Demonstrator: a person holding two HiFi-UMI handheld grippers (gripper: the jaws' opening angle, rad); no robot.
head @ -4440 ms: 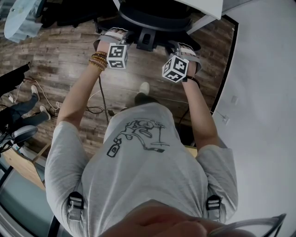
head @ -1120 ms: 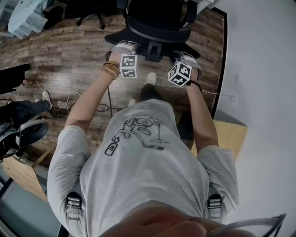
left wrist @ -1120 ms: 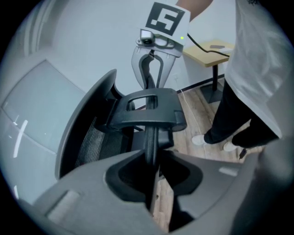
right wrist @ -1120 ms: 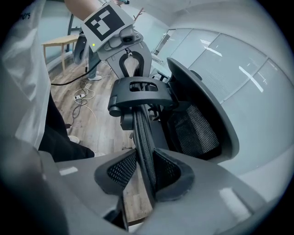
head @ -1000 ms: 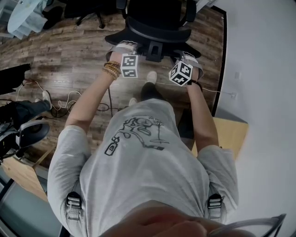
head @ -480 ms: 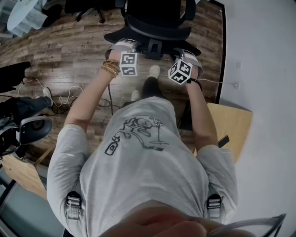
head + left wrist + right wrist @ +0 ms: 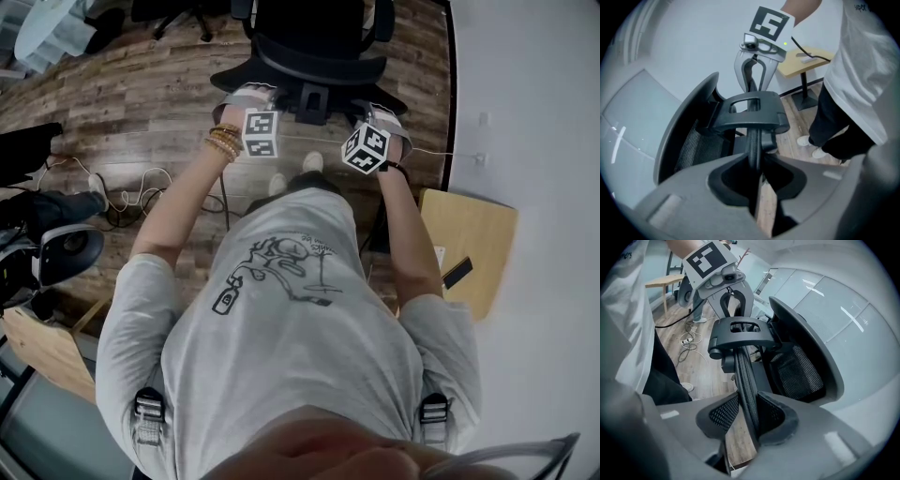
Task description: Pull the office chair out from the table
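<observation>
Found the office chair [image 7: 314, 47] on the plank floor [image 7: 131, 103] at the top of the head view, black, with its backrest turned toward the person and near the white wall [image 7: 544, 112]. Traced its thin upper rim [image 7: 753, 140] edge-on through both pairs of jaws, with a dark bracket [image 7: 750, 110] on the back between the two grips. Read the left claw [image 7: 757, 180] as pinching that rim, clamped tight from both sides. Read the right claw [image 7: 751, 420] likewise, pinching the same rim on the other side of the bracket. Noted both forearms stretched forward, with beaded bracelets [image 7: 223, 141] on the left wrist. Spotted pale shoes [image 7: 312, 162] on the floor between chair and torso, loose cables [image 7: 122, 199] off to the left, and a small wooden worktop [image 7: 469, 239] by the wall on the right, bearing a dark flat object [image 7: 457, 273].
</observation>
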